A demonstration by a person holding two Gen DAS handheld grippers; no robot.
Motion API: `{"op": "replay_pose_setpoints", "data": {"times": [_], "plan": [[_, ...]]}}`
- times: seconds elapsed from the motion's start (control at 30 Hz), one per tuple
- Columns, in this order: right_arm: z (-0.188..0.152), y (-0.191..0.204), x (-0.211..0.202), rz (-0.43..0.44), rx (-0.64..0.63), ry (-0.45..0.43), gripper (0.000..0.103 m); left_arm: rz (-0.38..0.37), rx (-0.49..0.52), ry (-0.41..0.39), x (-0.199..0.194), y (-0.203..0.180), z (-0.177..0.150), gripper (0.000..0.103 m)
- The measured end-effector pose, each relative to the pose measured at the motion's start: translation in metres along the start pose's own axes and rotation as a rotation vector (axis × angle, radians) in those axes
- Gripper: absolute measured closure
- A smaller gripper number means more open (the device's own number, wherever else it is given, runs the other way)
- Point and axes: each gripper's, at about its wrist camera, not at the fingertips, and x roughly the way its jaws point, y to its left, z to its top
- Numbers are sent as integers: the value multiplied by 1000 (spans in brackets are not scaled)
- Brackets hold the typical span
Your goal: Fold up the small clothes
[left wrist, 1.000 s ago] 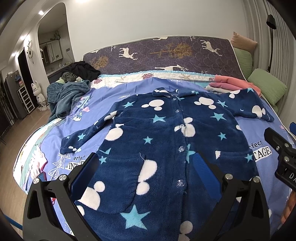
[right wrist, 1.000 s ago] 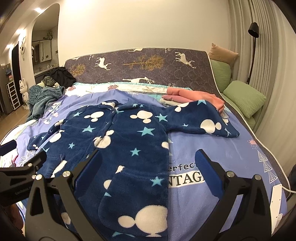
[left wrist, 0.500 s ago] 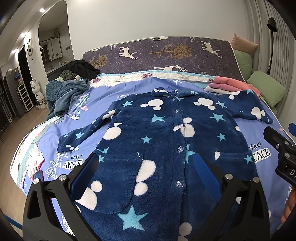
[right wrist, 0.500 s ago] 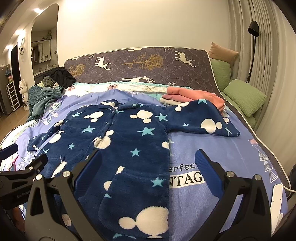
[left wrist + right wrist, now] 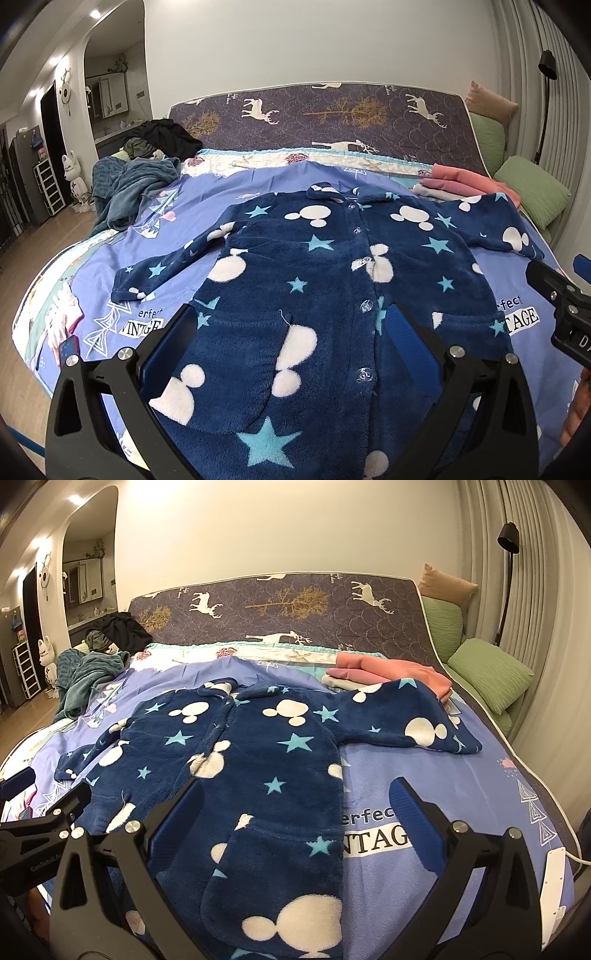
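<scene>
A navy fleece pyjama top [image 5: 332, 273] with white mouse heads and blue stars lies flat and buttoned on the bed, collar toward the headboard, both sleeves spread out. It also shows in the right wrist view [image 5: 251, 760]. My left gripper [image 5: 291, 343] is open and empty, hovering above the top's hem on its left half. My right gripper [image 5: 295, 819] is open and empty above the hem's right side, over the garment's edge and the bedsheet. Each gripper shows at the edge of the other's view.
The lilac printed bedsheet [image 5: 110, 280] covers the bed. Folded pink clothes [image 5: 388, 670] lie by the right sleeve. A teal blanket [image 5: 129, 188] and dark clothes [image 5: 162, 136] are heaped at the back left. Green pillows [image 5: 491, 672] line the right side. A white power strip [image 5: 552, 882] sits at the bed's right corner.
Both grippers have drifted slightly back and up from the garment, so a little more of the bed shows. The pyjama top has not moved.
</scene>
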Motion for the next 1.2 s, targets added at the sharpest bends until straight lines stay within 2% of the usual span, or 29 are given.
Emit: {"op": "replay_pose_setpoints", "data": {"times": [0.63, 1.2], "plan": [[5, 6, 11, -10, -15, 13, 2, -50, -58, 9, 9, 20, -1, 1], [13, 18, 29, -7, -46, 33, 2, -27, -109, 46, 32, 54, 8, 1]]}}
